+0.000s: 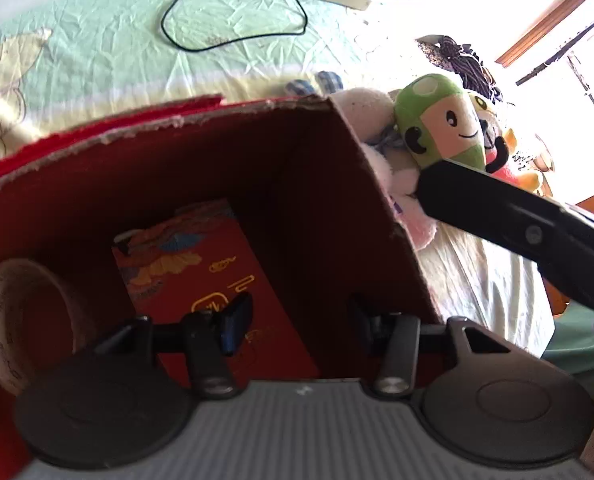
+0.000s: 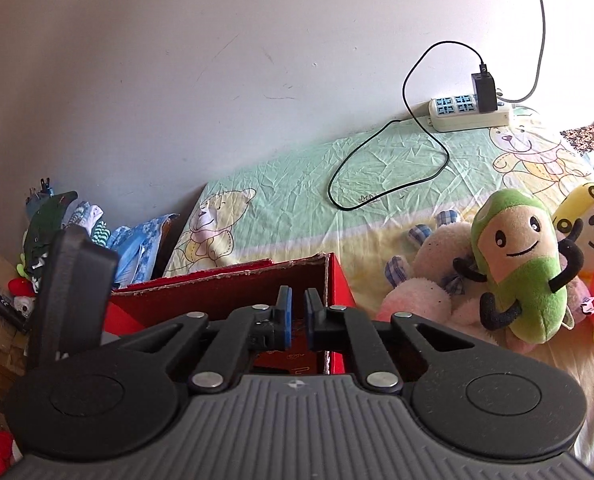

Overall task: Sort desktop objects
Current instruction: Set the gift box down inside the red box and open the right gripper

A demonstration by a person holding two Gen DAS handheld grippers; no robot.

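Observation:
A red cardboard box stands open on the bed; it also shows in the right wrist view. Inside lie a red printed packet and a roll of tape. My left gripper hangs over the box's inside, fingers wide apart and empty. My right gripper hovers over the box's near right corner, its blue-padded fingers a narrow gap apart with nothing between them. A green plush toy lies right of the box among other plush toys; it also shows in the left wrist view.
A white power strip with a black charger and looped cable lies on the green bedsheet by the wall. Pink and yellow plush toys crowd the right. Clothes and clutter pile at the left.

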